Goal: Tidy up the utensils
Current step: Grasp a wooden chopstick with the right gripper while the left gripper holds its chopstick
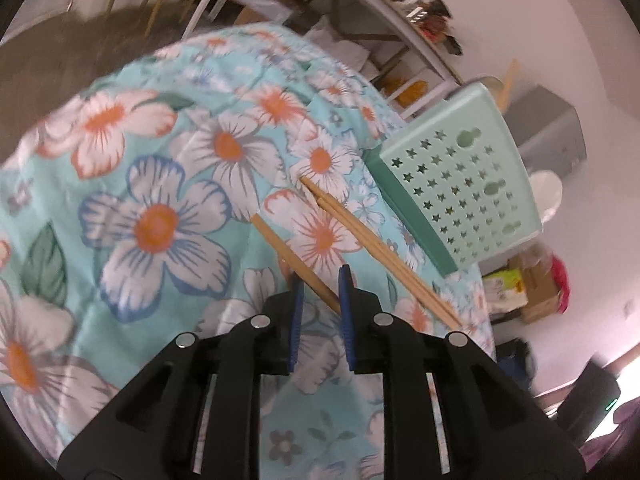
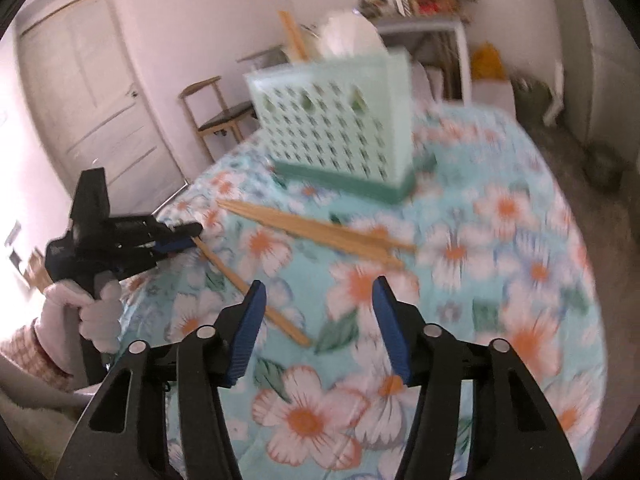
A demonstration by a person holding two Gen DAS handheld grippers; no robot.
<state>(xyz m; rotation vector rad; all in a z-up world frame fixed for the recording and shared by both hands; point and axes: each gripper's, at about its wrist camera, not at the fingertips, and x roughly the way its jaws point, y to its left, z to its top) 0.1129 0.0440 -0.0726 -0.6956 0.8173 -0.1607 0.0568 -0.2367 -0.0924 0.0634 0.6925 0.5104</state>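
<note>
The left gripper (image 1: 322, 280) has narrow fingers closed on a single chopstick (image 1: 294, 261). The right gripper (image 2: 318, 300) hovers with fingers wide over the floral surface (image 2: 500, 280), near the chopstick bundle (image 2: 320, 229).

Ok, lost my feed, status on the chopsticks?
Left tongs closing around single chopstick. Right tongs open, empty. Chopstick bundle on cloth, short of green holder. Nothing blocking.

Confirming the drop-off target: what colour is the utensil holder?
Mint green utensil holder with a darker teal base, star-shaped holes; clearest in the left wrist view.
</note>
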